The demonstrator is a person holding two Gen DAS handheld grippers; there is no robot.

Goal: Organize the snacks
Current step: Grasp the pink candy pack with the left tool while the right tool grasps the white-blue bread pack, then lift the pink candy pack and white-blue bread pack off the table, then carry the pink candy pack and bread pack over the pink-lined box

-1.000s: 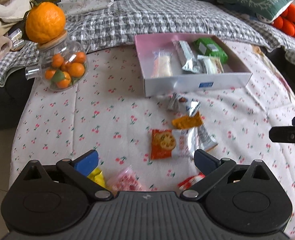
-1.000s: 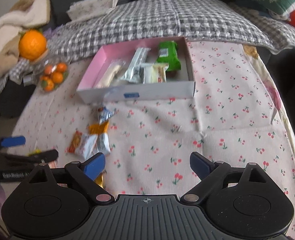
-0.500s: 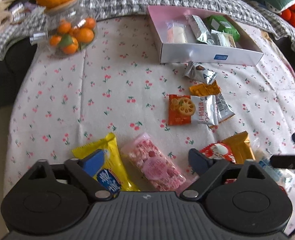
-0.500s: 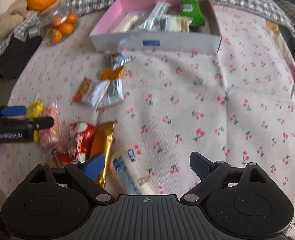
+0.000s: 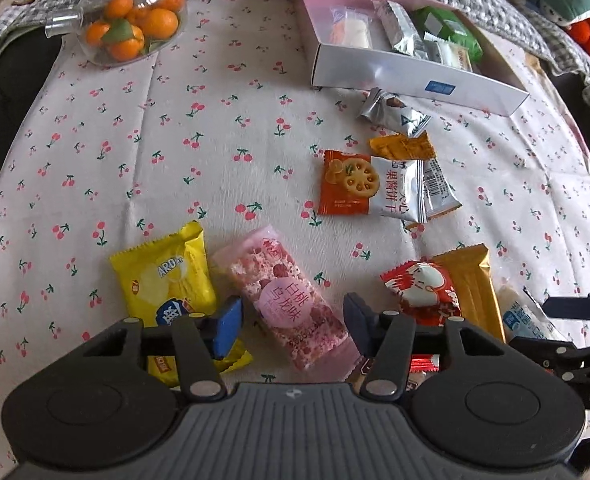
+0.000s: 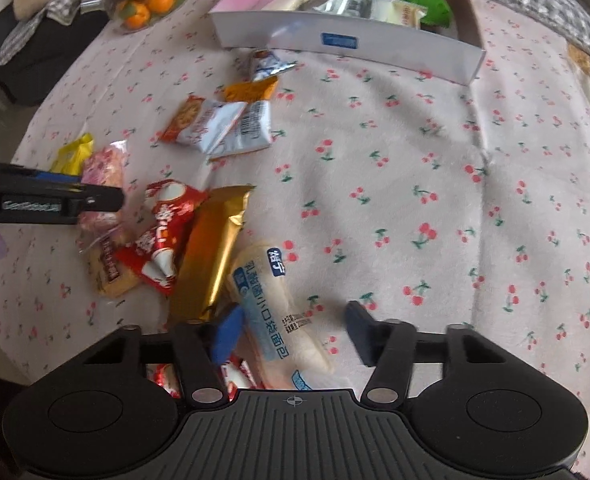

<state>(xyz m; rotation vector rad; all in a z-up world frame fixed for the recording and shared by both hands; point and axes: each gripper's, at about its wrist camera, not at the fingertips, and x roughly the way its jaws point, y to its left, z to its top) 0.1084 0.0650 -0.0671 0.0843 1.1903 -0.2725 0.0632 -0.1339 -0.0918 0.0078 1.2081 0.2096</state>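
Between closing left tongs (image 5: 293,322), pink packet (image 5: 285,300)

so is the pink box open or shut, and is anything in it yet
Open and partly filled. The pink box has no lid on it, and several packets lie inside, among them a green packet and a silver packet.

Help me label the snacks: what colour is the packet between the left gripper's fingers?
Pink packet, clearest in the left wrist view.

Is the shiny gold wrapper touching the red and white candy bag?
Touching. In the right wrist view the red and white candy bag lies with its edge over the long gold foil wrapper, no cloth showing between them; the left wrist view agrees.
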